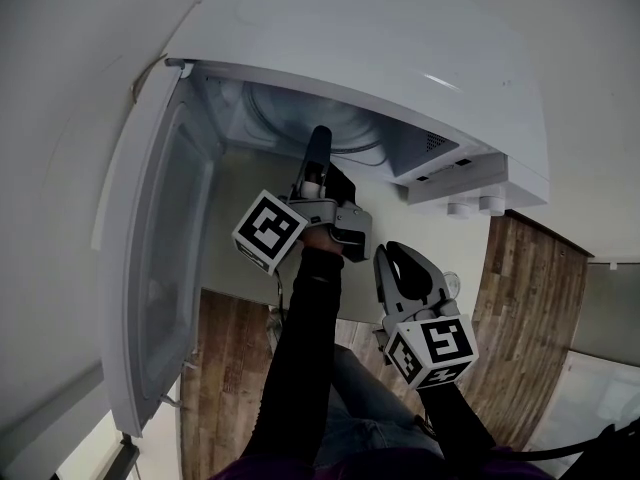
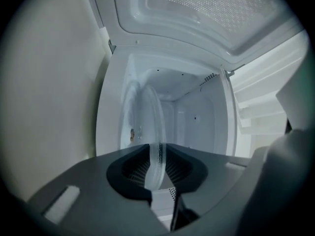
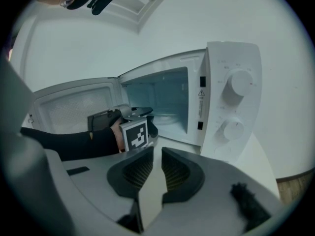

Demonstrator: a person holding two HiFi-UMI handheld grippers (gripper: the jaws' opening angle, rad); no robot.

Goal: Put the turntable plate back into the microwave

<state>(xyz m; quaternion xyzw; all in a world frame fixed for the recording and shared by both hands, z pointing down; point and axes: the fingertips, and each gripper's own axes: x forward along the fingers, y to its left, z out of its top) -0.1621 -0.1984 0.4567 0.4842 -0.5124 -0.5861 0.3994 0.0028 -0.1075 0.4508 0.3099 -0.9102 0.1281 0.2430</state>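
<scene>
The turntable plate (image 2: 146,124) is clear glass: stiff, smooth and breakable, and probably heavy for a grip at one edge. It is likely to slip or chip if knocked against the microwave (image 3: 231,107) walls. The left gripper (image 1: 318,148) jaws are clamped on its rim, holding it partly inside the microwave's mouth. The rim is the only practical hold. The right gripper (image 3: 156,168) jaws stand slightly apart and empty, in front of the microwave.

No lettering is legible (warning label (image 3: 202,93) on the microwave (image 3: 231,107) blurs).
</scene>
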